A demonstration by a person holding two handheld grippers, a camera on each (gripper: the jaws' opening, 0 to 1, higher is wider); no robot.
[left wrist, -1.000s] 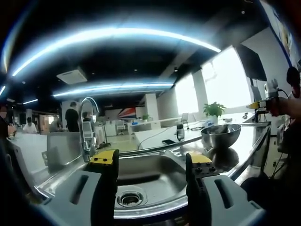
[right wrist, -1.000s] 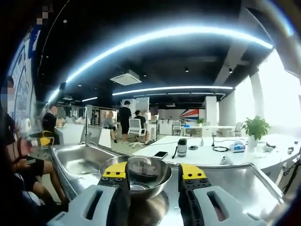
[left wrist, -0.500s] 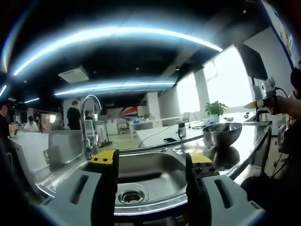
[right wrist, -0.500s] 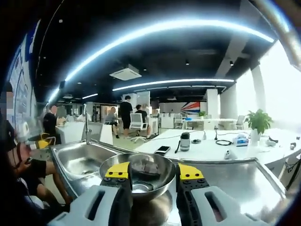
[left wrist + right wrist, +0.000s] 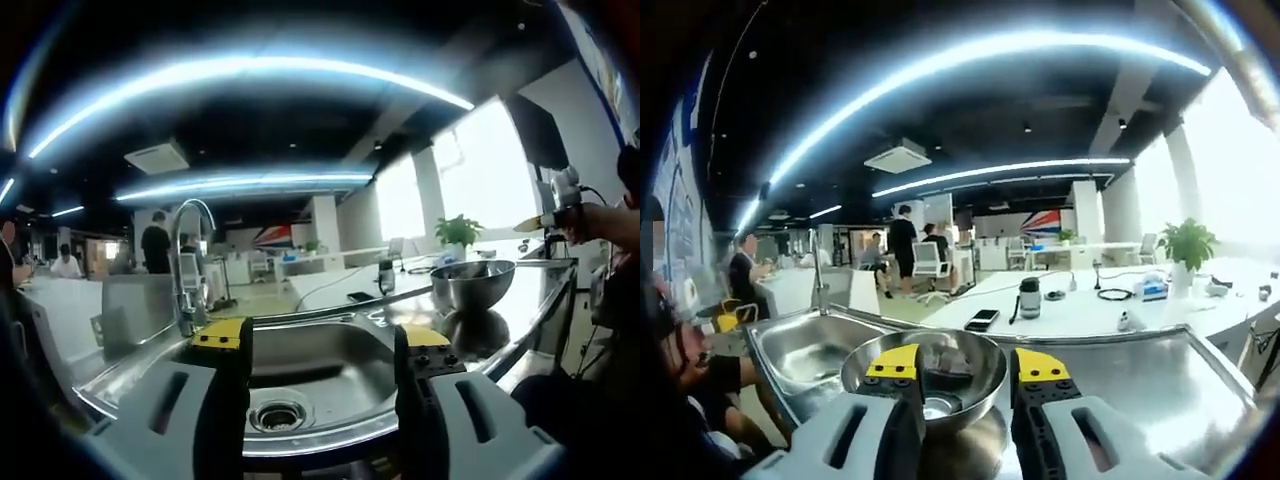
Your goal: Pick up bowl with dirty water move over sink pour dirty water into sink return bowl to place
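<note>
A steel bowl (image 5: pixel 940 372) with murky water stands on the steel counter (image 5: pixel 1140 385), right of the sink (image 5: pixel 800 345). My right gripper (image 5: pixel 967 367) is open just short of the bowl, and the bowl's right half shows between its yellow-tipped jaws. From the left gripper view, the bowl (image 5: pixel 470 285) sits on the counter to the right of the sink (image 5: pixel 320 365). The right gripper (image 5: pixel 545 218) hangs above and beyond it in a person's hand. My left gripper (image 5: pixel 322 345) is open over the sink's front edge, holding nothing.
A curved faucet (image 5: pixel 188 265) rises at the sink's back left, and the drain (image 5: pixel 278 415) lies low in the basin. A white table behind holds a dark bottle (image 5: pixel 1029 297), a phone (image 5: pixel 982 320) and cables. People stand and sit in the office behind.
The right gripper's view has drawn a little closer to the bowl and its jaws have narrowed slightly. The left gripper has barely shifted.
</note>
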